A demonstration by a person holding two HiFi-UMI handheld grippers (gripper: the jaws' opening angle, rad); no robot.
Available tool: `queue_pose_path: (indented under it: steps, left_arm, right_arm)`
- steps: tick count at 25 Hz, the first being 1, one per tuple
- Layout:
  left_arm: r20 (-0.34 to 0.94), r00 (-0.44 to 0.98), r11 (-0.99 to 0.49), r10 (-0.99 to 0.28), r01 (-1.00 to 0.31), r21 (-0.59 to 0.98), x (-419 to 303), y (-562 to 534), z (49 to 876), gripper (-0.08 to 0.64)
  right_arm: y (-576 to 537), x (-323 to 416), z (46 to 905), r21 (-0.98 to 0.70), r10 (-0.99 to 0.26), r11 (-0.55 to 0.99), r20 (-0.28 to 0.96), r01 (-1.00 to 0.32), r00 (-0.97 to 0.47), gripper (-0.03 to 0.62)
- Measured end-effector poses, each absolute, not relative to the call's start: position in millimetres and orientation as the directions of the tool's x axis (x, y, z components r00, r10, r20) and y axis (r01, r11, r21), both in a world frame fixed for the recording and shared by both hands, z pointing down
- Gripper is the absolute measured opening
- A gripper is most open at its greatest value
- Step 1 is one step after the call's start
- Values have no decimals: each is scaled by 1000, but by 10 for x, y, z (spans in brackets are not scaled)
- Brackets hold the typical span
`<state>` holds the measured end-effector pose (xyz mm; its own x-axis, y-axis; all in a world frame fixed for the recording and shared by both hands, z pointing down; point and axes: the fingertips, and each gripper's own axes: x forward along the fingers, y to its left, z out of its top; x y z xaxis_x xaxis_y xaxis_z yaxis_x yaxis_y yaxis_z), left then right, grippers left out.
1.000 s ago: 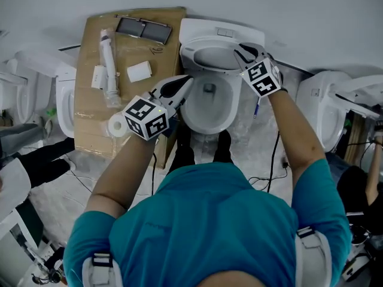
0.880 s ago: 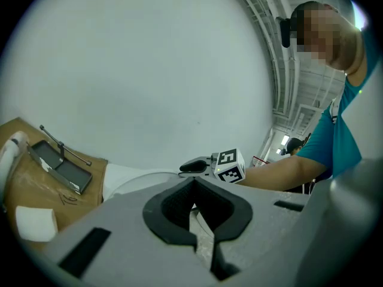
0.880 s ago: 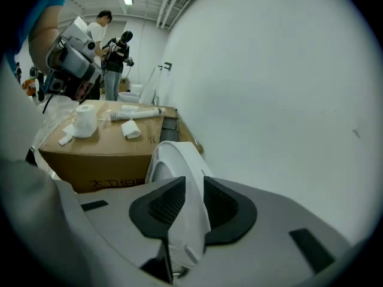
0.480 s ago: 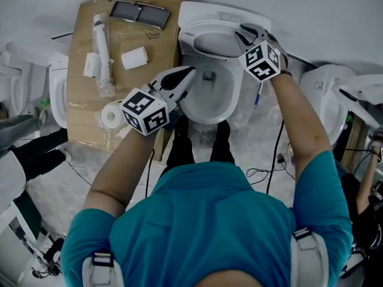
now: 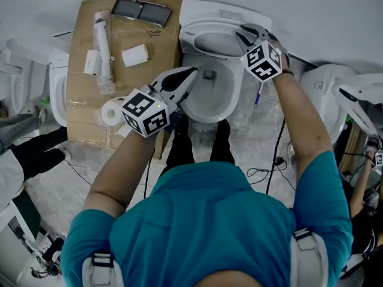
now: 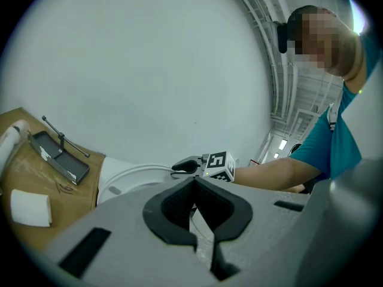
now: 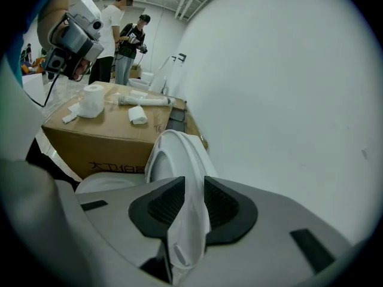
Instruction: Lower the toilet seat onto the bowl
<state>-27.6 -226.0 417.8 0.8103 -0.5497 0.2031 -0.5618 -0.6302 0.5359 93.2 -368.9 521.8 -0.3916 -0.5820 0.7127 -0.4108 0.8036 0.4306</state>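
Left tool: 1, the left tool (image 5: 189, 72) hangs just above the near-left rim of the bowl (image 5: 206, 118). Its tips are pressed together and nothing is between them.
Bowl: 1, uncovered, directly in front of the person.
Right tool: 1, the right tool (image 5: 240, 37) is at the top right of the toilet seat (image 7: 179, 160). It is pinching the rim of the seat between its 2 pads.
Toilet seat: 1, standing upright at the back of the bowl, close to the wall, well apart from the bowl rim.
Step in hand: I think the grip on the raised seat is made and the lowering is not yet begun.
Next move: I think the right tool must pull the rim forward and down in an arc around the hinge, slowly, so the seat does not fall on the bowl. The left tool must be kept away from the rim.
Cardboard box (image 5: 84, 118): 1, just left of the bowl.
On the box: 1 paper roll (image 5: 111, 112), 1 white pipe (image 5: 100, 46), 1 small white pack (image 5: 135, 55), 1 dark tray (image 5: 142, 11).
Other toilets: at least 2, 1 at far left (image 5: 60, 94) and 1 at far right (image 5: 320, 100).
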Motion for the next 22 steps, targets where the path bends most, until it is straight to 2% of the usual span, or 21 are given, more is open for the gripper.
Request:
queue_pose_path:
  steps: [18,22]
  left_arm:
    - [206,804,-624,-558,-570,534,-361,-1980,4116,2]
    - [207,801,-622,-561,-574,532,-385,-1919,4104,2]
  right_arm:
    - [-3188,901,5275,377,-499,862,754,-340,-427,78]
    - [-3086,889,5267,376,-487,869,761,-321,-429,59]
